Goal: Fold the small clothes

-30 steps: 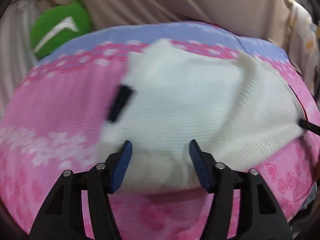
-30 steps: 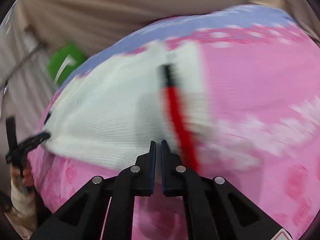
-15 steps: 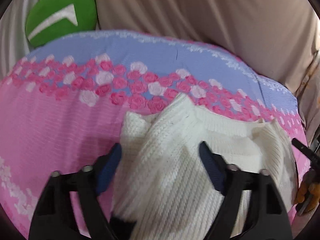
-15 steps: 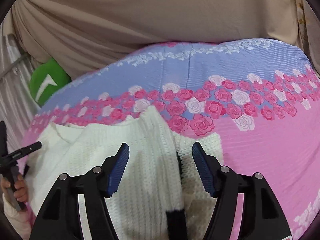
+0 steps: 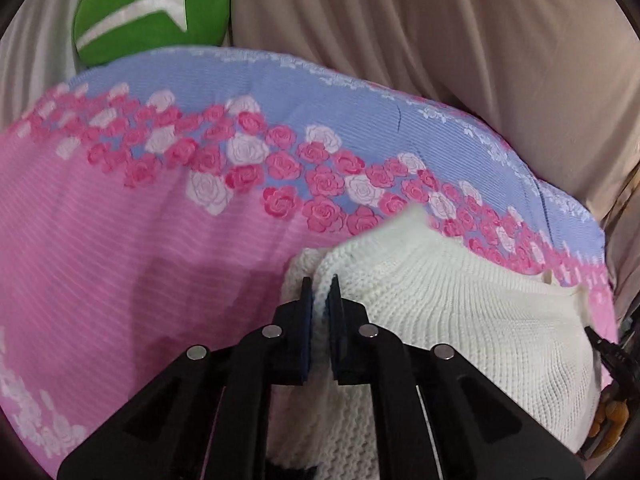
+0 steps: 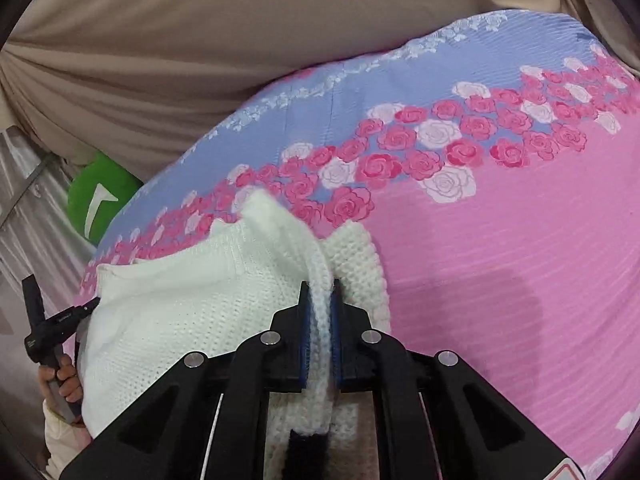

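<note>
Left wrist view: the left gripper (image 5: 320,292) is clamped on a fold at the left edge of the white knit (image 5: 460,320). The right gripper (image 6: 320,300) is pinched on the knit's right edge. The knit lies near on the pink bedsheet (image 5: 120,240), with a green cushion (image 5: 152,8) far left.

Pink and lilac rose-printed bedspread (image 5: 140,248), filling frame centre. Round green plush cushion with white chevron (image 5: 152,8), upper left. Beige draped curtain fabric (image 5: 440,32), top and right.
</note>
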